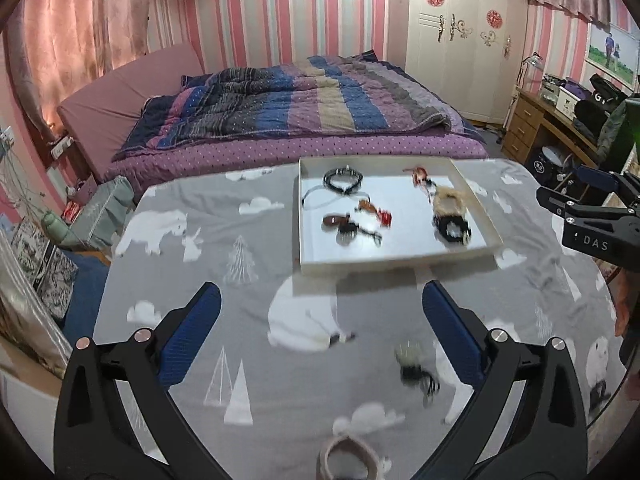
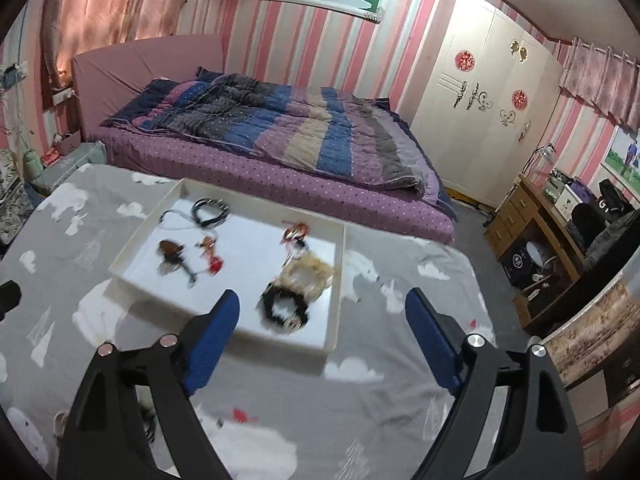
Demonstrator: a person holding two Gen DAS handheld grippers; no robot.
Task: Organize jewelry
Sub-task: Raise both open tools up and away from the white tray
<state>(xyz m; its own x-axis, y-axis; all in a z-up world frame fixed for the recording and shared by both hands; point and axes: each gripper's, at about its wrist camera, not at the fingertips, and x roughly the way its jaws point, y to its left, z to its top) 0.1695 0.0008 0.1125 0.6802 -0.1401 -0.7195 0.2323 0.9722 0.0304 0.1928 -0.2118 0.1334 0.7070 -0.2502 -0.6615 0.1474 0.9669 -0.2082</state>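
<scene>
Left wrist view — left gripper (image 1: pixel 320 312) held level, fingers spread wide, empty, just short of the white tray (image 1: pixel 400 258); blurred trinket (image 1: pixel 414 364) on the cloth between its fingers | Right wrist view — right gripper (image 2: pixel 322 312) spread wide, empty, over the tray's near edge (image 2: pixel 280 340); black scrunchie (image 2: pixel 286 308) inside the tray.

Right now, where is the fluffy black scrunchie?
The fluffy black scrunchie lies inside the shallow white tray, at its near right corner, touching the beige furry scrunchie.

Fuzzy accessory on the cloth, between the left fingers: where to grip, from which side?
It's blurred. Grip the pale fuzzy puff, the bulkiest part, coming from above with the left gripper. It lies flat on the tablecloth, and the dark trailing end looks too thin.
</scene>
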